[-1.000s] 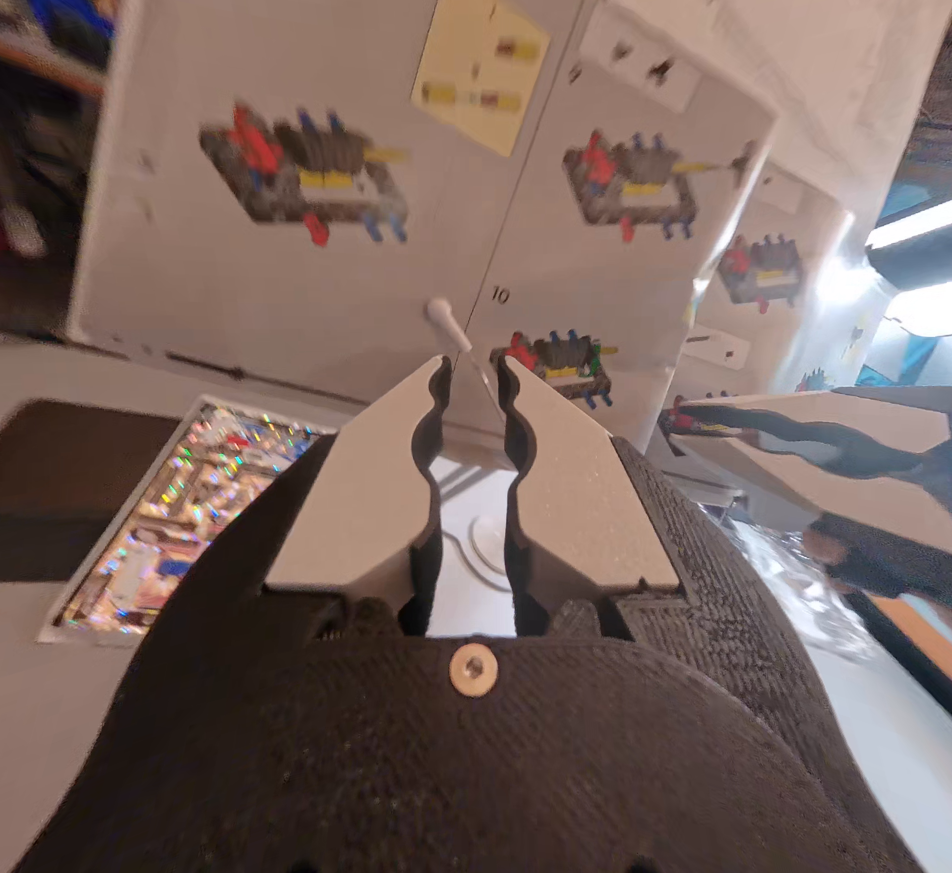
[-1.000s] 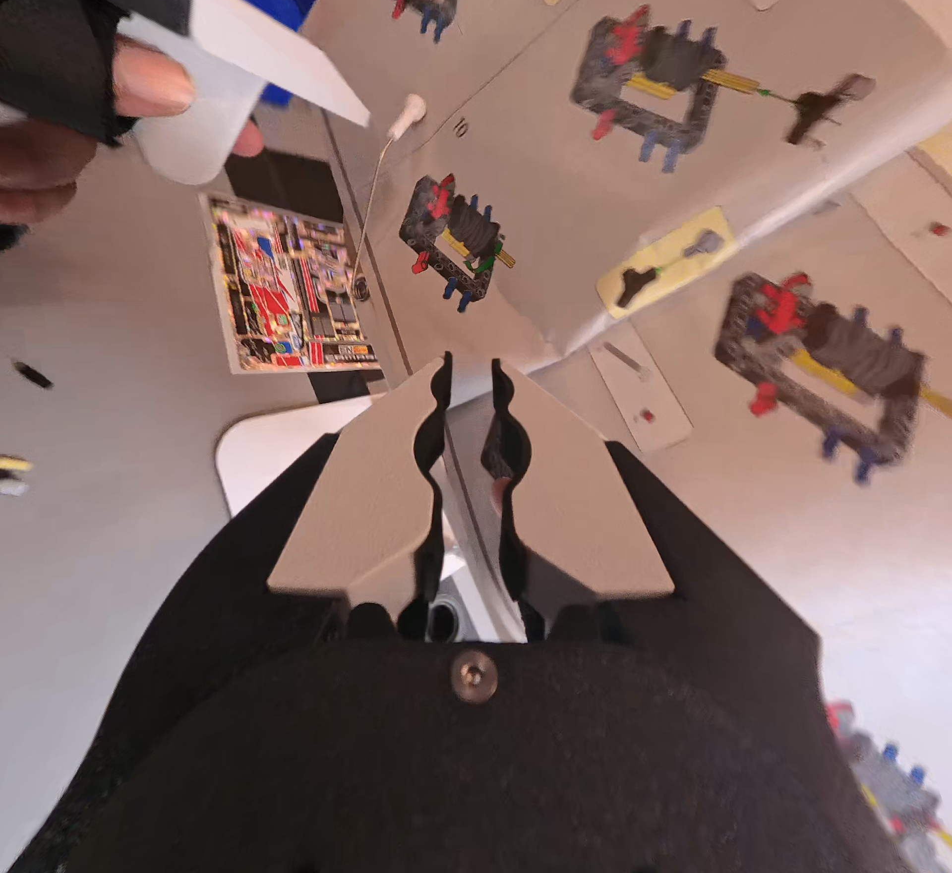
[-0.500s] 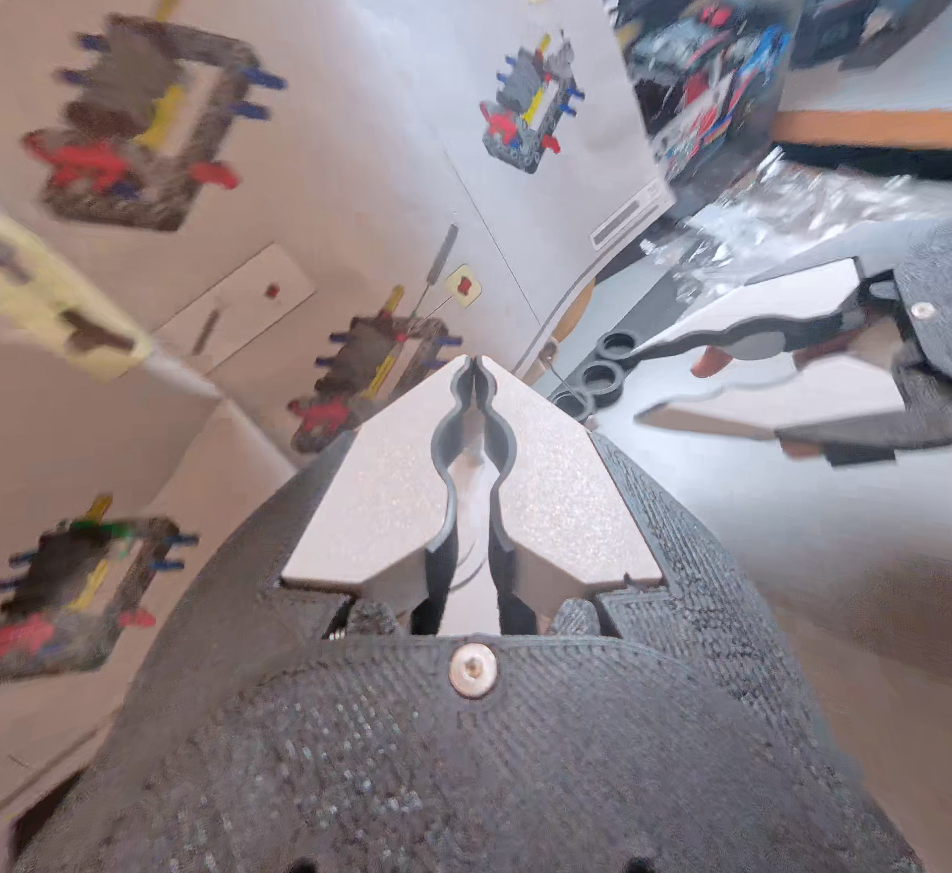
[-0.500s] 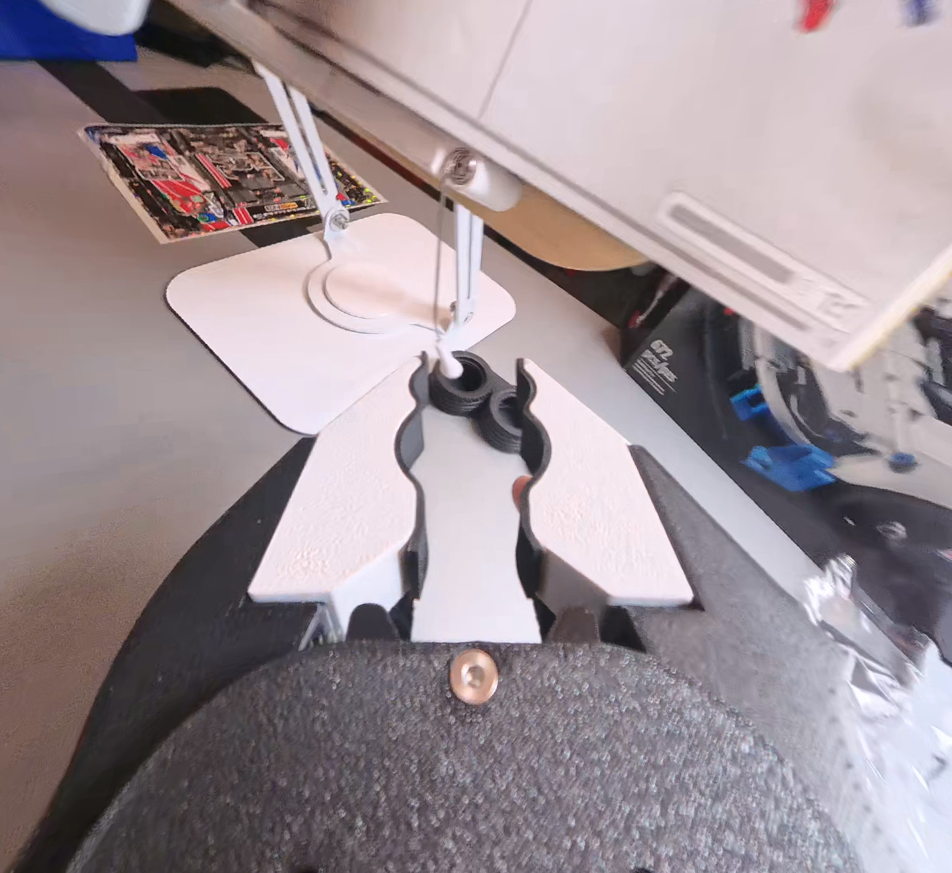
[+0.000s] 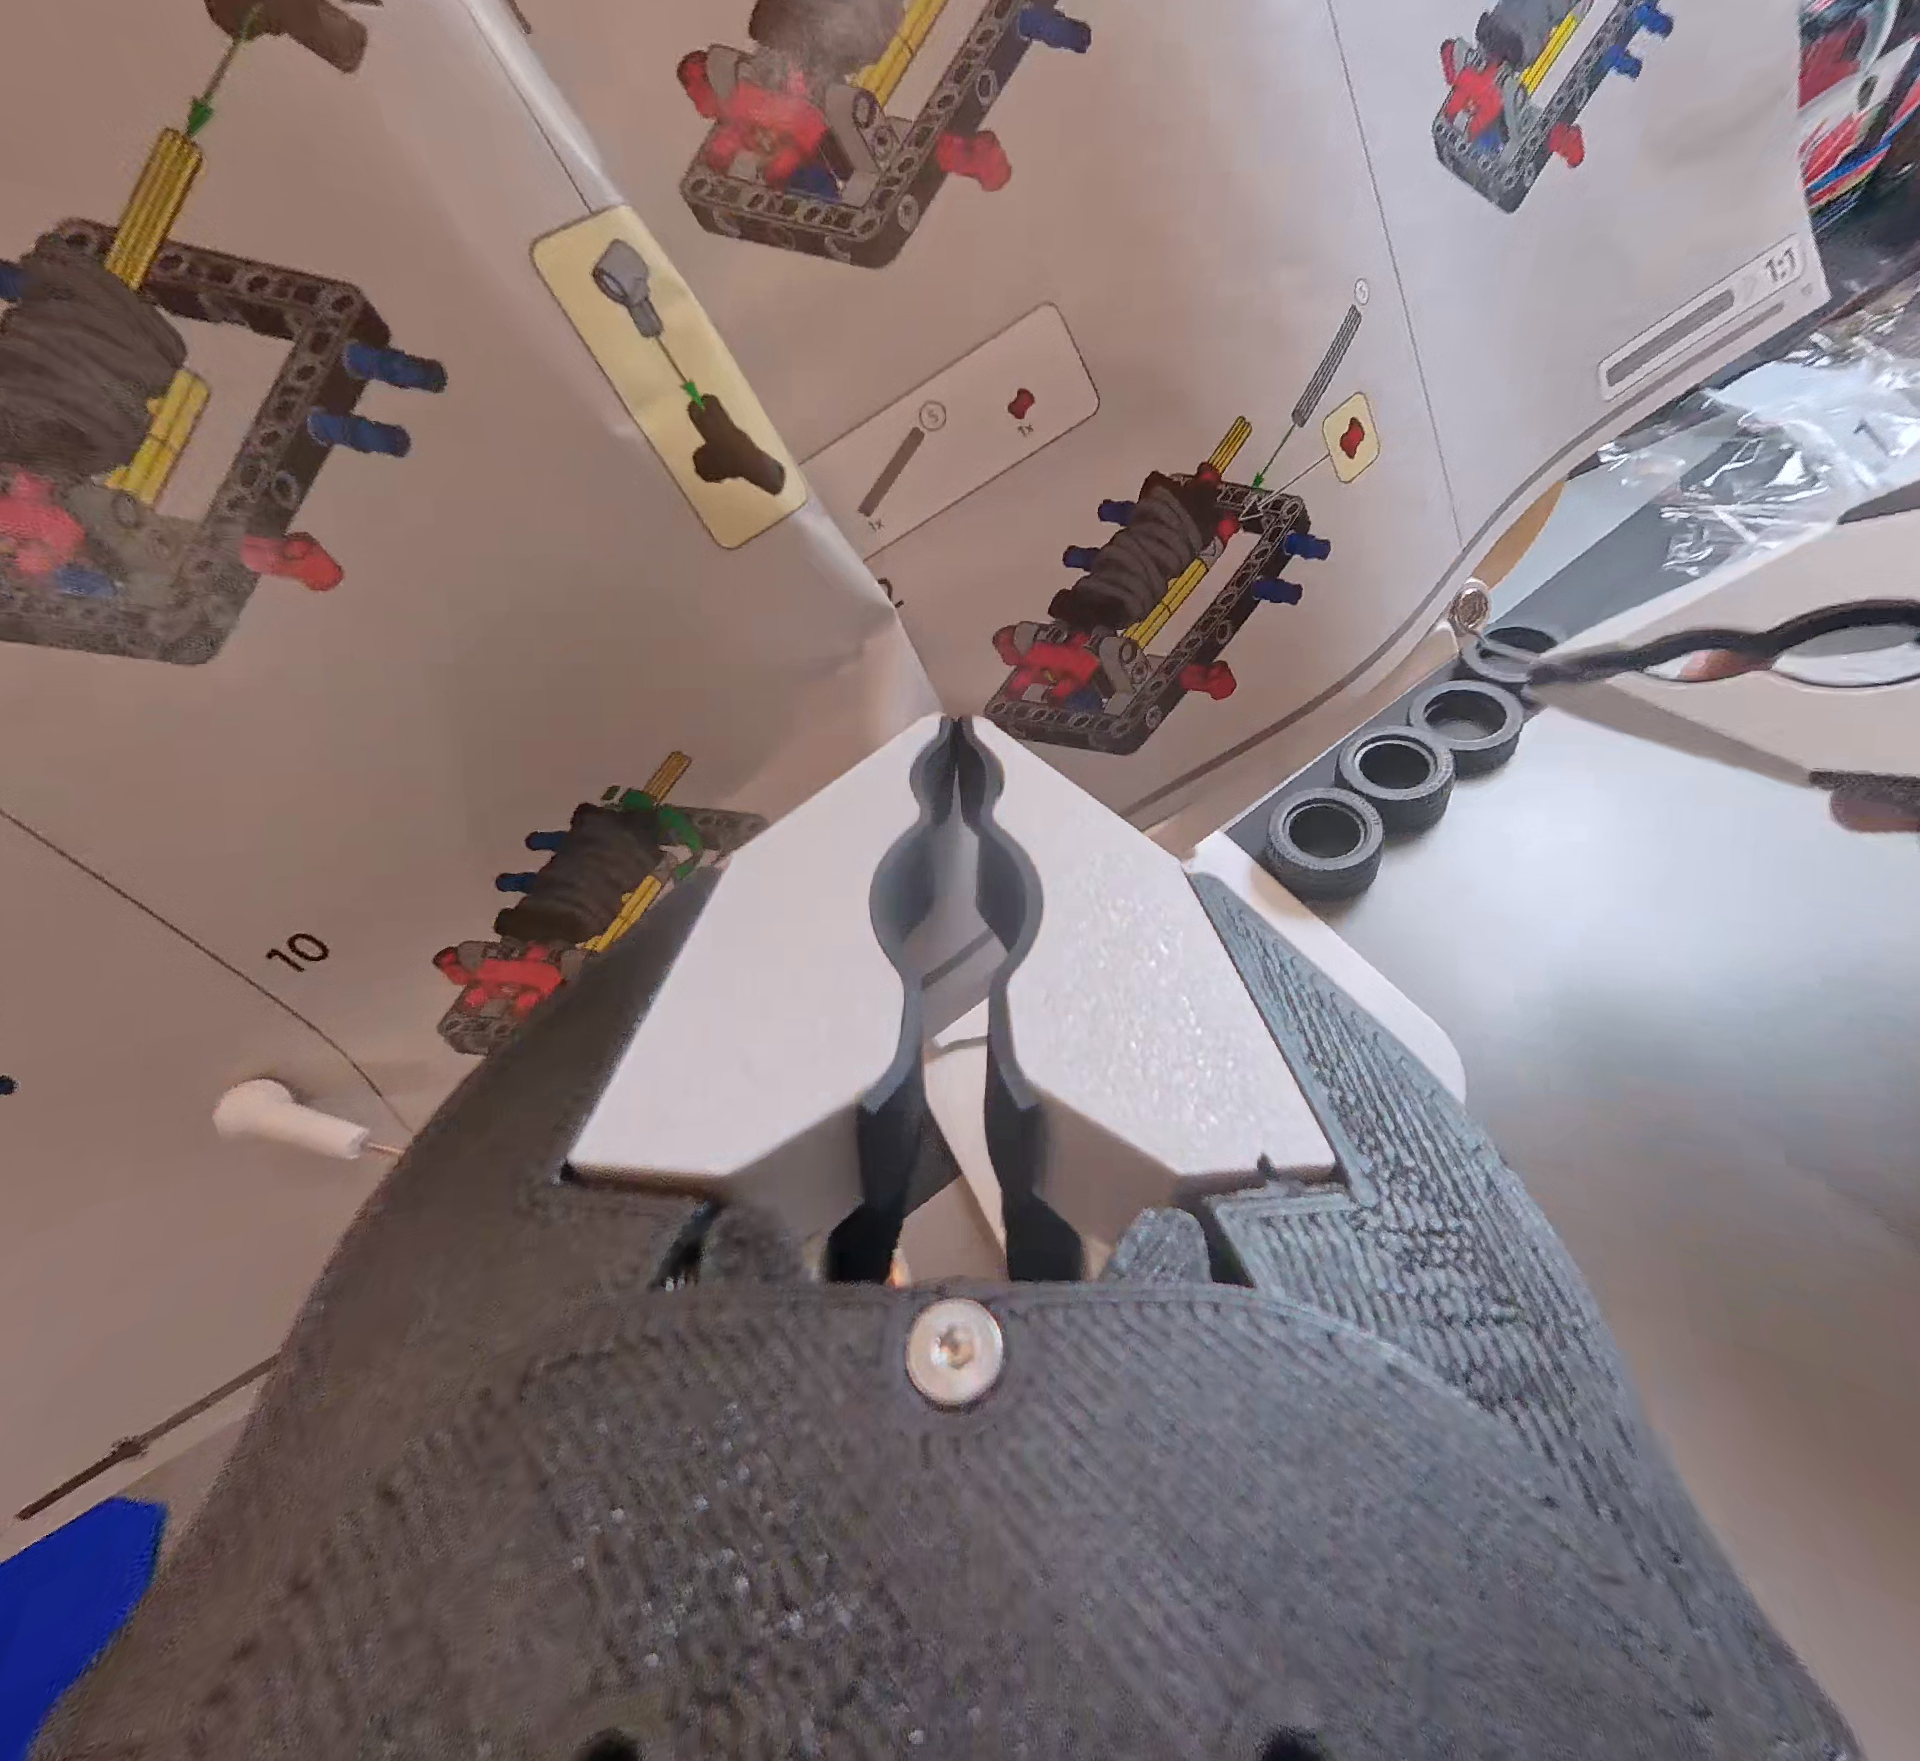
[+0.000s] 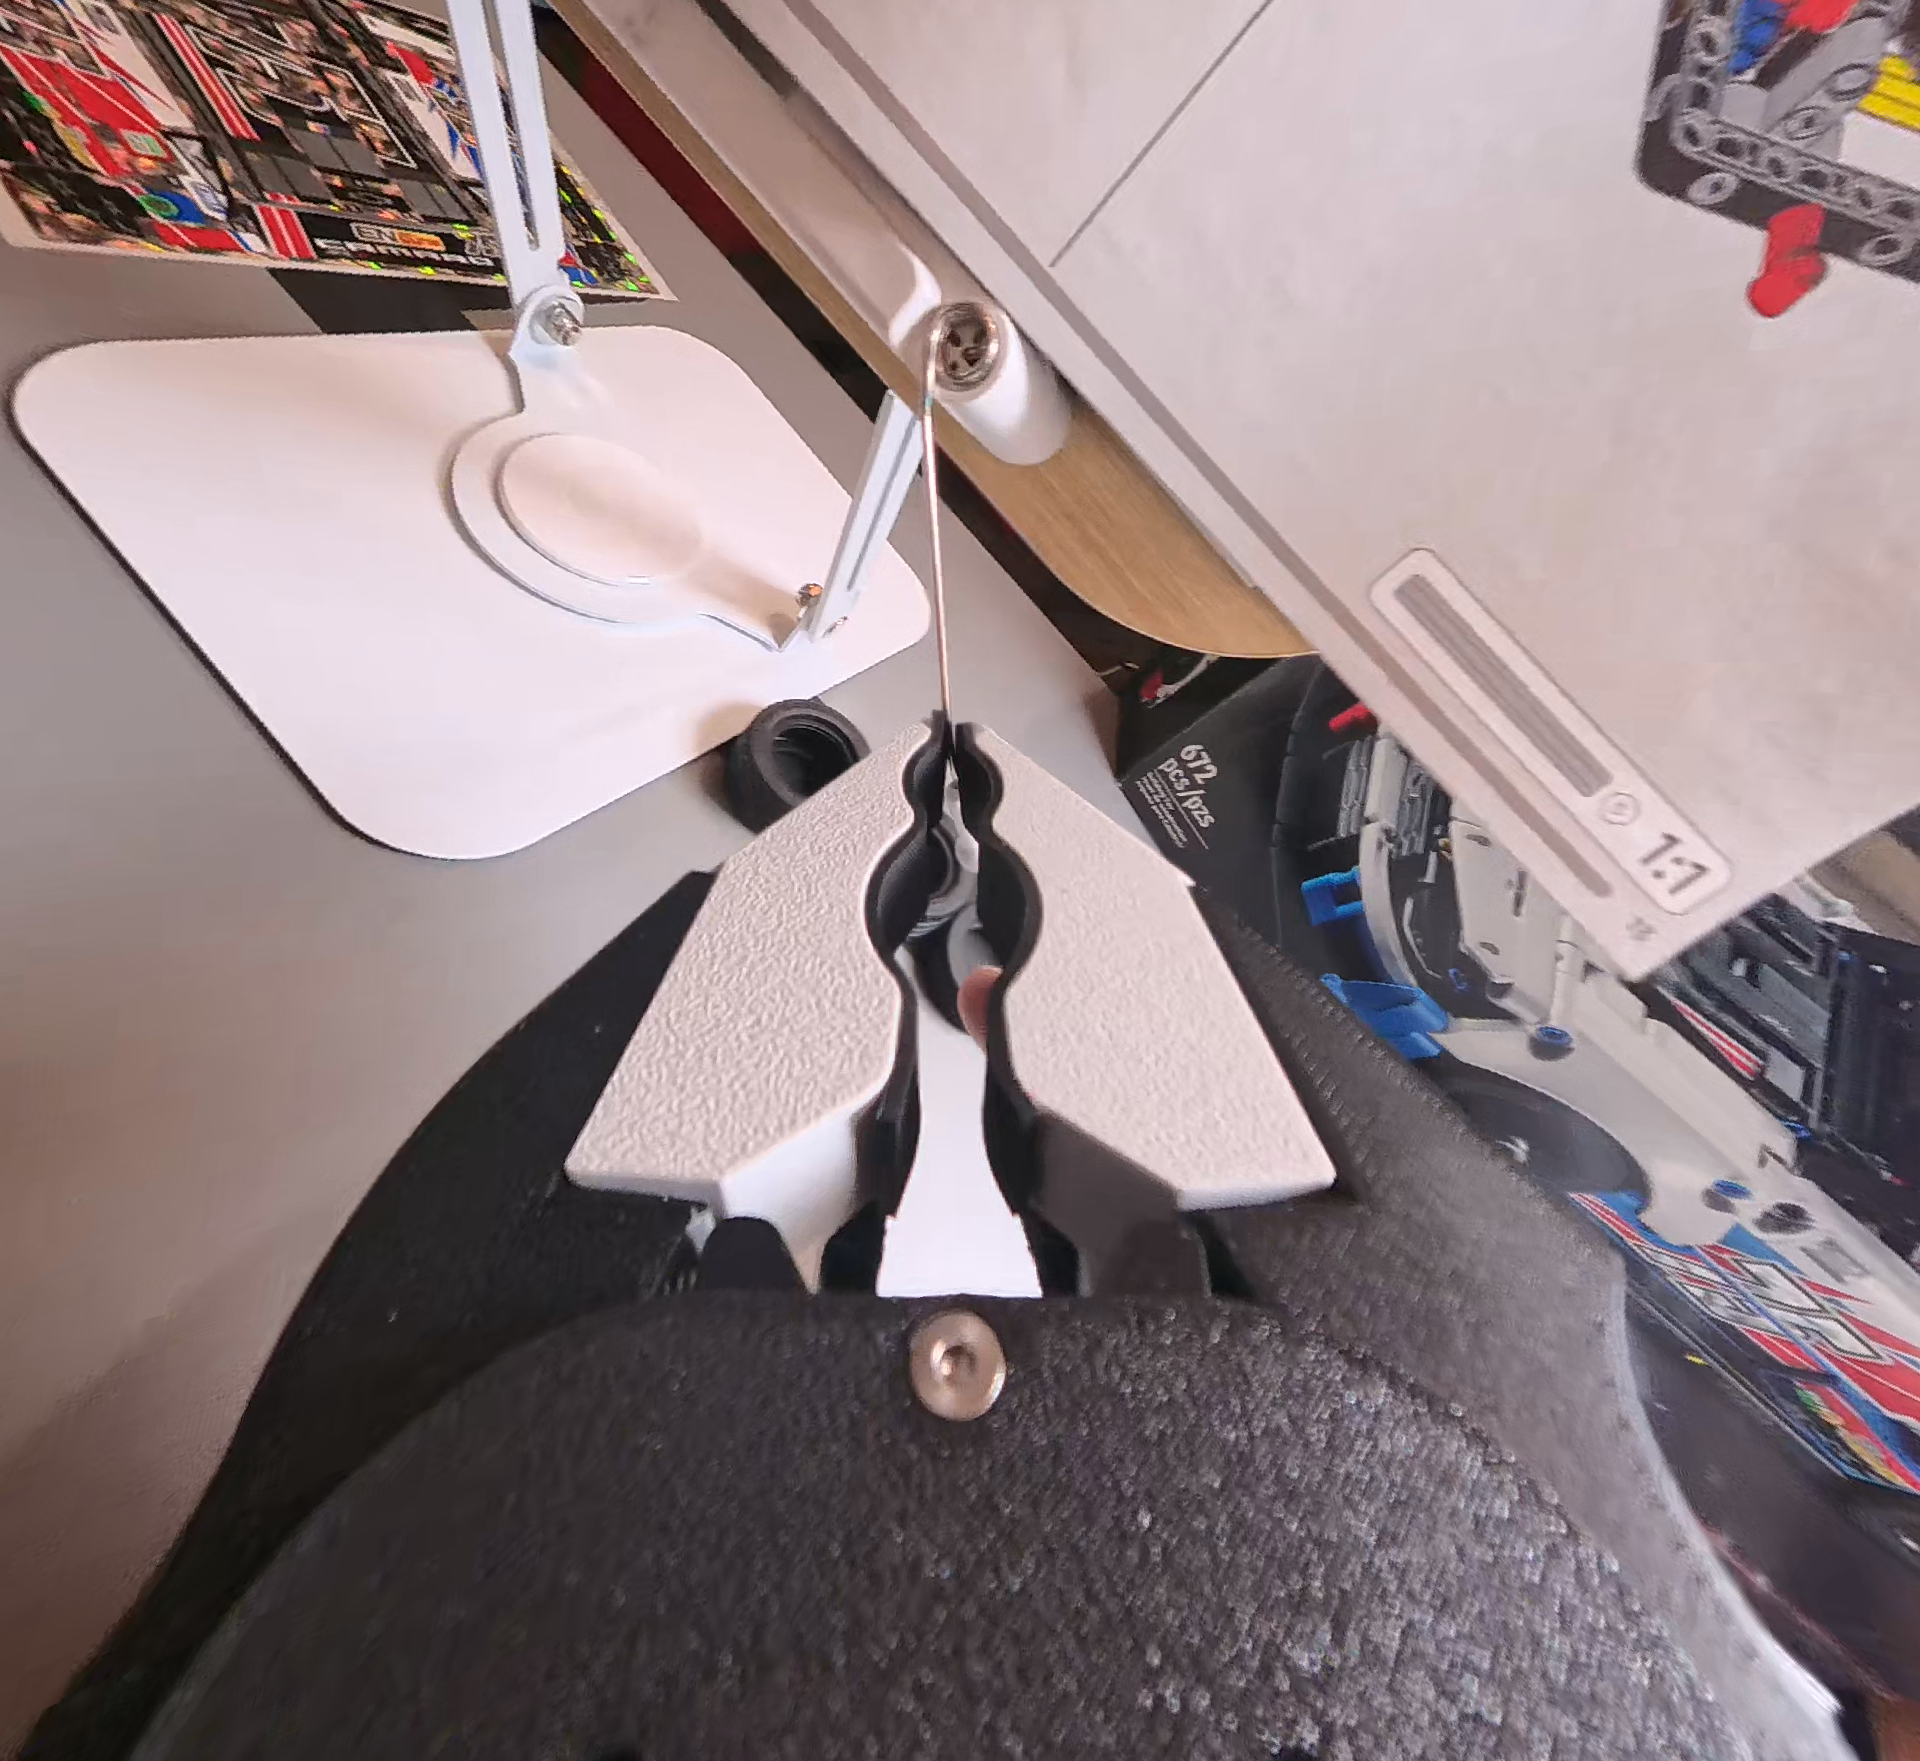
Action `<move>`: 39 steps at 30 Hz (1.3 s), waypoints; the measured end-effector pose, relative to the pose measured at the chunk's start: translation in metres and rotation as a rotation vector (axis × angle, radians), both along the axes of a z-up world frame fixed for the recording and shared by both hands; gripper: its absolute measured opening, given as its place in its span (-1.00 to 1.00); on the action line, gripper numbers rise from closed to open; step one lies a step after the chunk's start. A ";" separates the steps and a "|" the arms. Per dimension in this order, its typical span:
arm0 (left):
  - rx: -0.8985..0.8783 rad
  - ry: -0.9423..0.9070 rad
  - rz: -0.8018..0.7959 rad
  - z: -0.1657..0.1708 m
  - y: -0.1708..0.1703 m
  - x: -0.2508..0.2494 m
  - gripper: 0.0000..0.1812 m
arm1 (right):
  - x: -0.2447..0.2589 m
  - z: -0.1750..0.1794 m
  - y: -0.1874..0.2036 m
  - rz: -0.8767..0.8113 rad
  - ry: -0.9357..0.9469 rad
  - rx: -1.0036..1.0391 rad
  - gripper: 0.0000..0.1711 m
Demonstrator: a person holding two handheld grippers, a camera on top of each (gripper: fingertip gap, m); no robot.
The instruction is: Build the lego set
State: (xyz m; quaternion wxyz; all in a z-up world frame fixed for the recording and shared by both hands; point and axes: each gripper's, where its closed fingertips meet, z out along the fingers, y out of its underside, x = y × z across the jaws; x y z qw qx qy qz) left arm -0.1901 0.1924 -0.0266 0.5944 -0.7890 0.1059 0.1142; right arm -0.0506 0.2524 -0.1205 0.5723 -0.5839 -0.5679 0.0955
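Observation:
The open instruction booklet (image 5: pixel 436 776) stands on a white book stand (image 6: pixel 416 568). My left gripper (image 5: pixel 956 726) is shut, its tips pinched on the bent page at the booklet's lower middle. My right gripper (image 6: pixel 951 737) is shut on the thin wire page clip (image 6: pixel 938 568) that hangs from the stand's pivot screw (image 6: pixel 961 350); the clip's white tip sits between the jaws. The right gripper also shows at the right edge of the left wrist view (image 5: pixel 1538 667). Black tyres (image 5: pixel 1392 771) lie in a row below the booklet; one tyre (image 6: pixel 790 761) lies beside my right fingertips.
A second wire clip with a white tip (image 5: pixel 281 1114) rests on the left page. A shiny sticker sheet (image 6: pixel 208 101) lies behind the stand base. The set's box (image 6: pixel 1558 1036) lies to the right under the booklet. Crinkled clear plastic (image 5: pixel 1766 464) lies at the far right. The tips of one gripper are about 20 cm away from the tips of the other.
My left gripper went from open to shut and moved in against the booklet page. My right gripper dropped to the stand's base and closed on the wire clip.

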 end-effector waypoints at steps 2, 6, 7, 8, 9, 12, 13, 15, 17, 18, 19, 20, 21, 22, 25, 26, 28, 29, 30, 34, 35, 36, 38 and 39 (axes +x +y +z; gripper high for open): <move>0.005 0.019 0.021 0.001 -0.002 -0.002 -1.00 | 0.005 0.006 0.005 -0.018 -0.005 0.020 -0.99; 0.032 -0.067 0.058 -0.001 -0.007 -0.014 -1.00 | 0.013 0.018 0.009 -0.034 -0.043 0.059 -0.98; 0.030 -0.069 0.087 -0.004 -0.009 -0.022 -1.00 | 0.013 0.020 0.010 -0.035 -0.059 0.075 -0.98; 0.032 -0.071 0.099 -0.007 -0.011 -0.027 -1.00 | 0.013 0.020 0.010 -0.035 -0.072 0.084 -0.98; 0.029 -0.070 0.095 -0.009 -0.012 -0.028 -1.00 | 0.013 0.020 0.010 -0.035 -0.084 0.089 -0.98; -0.015 -0.041 0.096 -0.012 -0.016 -0.031 -1.00 | 0.013 0.021 0.011 -0.040 -0.104 0.109 -0.98; -0.026 -0.063 0.097 -0.013 -0.016 -0.032 -1.00 | 0.013 0.022 0.012 -0.043 -0.104 0.111 -0.98; -0.035 -0.126 0.096 -0.014 -0.014 -0.035 -1.00 | 0.015 0.027 0.013 -0.060 -0.096 0.114 -0.97; -0.029 -0.168 0.096 -0.015 -0.014 -0.036 -1.00 | 0.017 0.032 0.013 -0.072 -0.104 0.122 -0.97; -0.030 -0.165 0.108 -0.015 -0.015 -0.037 -1.00 | 0.018 0.034 0.012 -0.074 -0.117 0.137 -0.97; -0.033 -0.151 0.128 -0.015 -0.016 -0.036 -1.00 | 0.019 0.036 0.012 -0.075 -0.132 0.157 -0.97; -0.031 -0.128 0.150 -0.013 -0.018 -0.034 -1.00 | 0.020 0.038 0.011 -0.077 -0.147 0.176 -0.97; -0.003 -0.093 0.153 -0.006 -0.019 -0.028 -1.00 | 0.020 0.039 0.010 -0.079 -0.159 0.190 -0.97; 0.058 -0.054 0.104 0.006 -0.019 -0.012 -1.00 | 0.021 0.039 0.010 -0.081 -0.168 0.199 -0.97; 0.093 0.038 -0.076 0.020 -0.013 0.054 -1.00 | 0.021 0.042 0.010 -0.092 -0.172 0.222 -0.97; 0.050 0.051 -0.132 0.014 -0.006 0.074 -1.00 | 0.021 0.043 0.011 -0.097 -0.173 0.233 -0.97; 0.003 0.075 -0.186 0.004 0.013 0.099 -1.00 | 0.020 0.047 0.013 -0.108 -0.183 0.271 -0.97; -0.036 0.102 -0.171 -0.005 0.024 0.100 -1.00 | 0.020 0.050 0.013 -0.113 -0.195 0.298 -0.97; -0.071 0.123 -0.147 -0.013 0.033 0.097 -1.00 | 0.020 0.054 0.013 -0.115 -0.215 0.330 -0.97; -0.103 0.077 -0.116 -0.019 0.047 0.093 -1.00 | 0.019 0.068 0.012 -0.123 -0.348 0.504 -0.97; -0.103 0.073 -0.122 -0.020 0.048 0.093 -1.00 | 0.018 0.071 0.013 -0.125 -0.383 0.556 -0.97; -0.096 0.074 -0.128 -0.020 0.048 0.093 -1.00 | 0.016 0.076 0.013 -0.127 -0.412 0.606 -0.97; -0.081 0.071 -0.136 -0.020 0.048 0.093 -1.00 | 0.010 0.084 0.015 -0.124 -0.443 0.664 -0.96; -0.077 0.064 -0.140 -0.020 0.048 0.093 -1.00 | 0.007 0.086 0.017 -0.119 -0.454 0.679 -0.95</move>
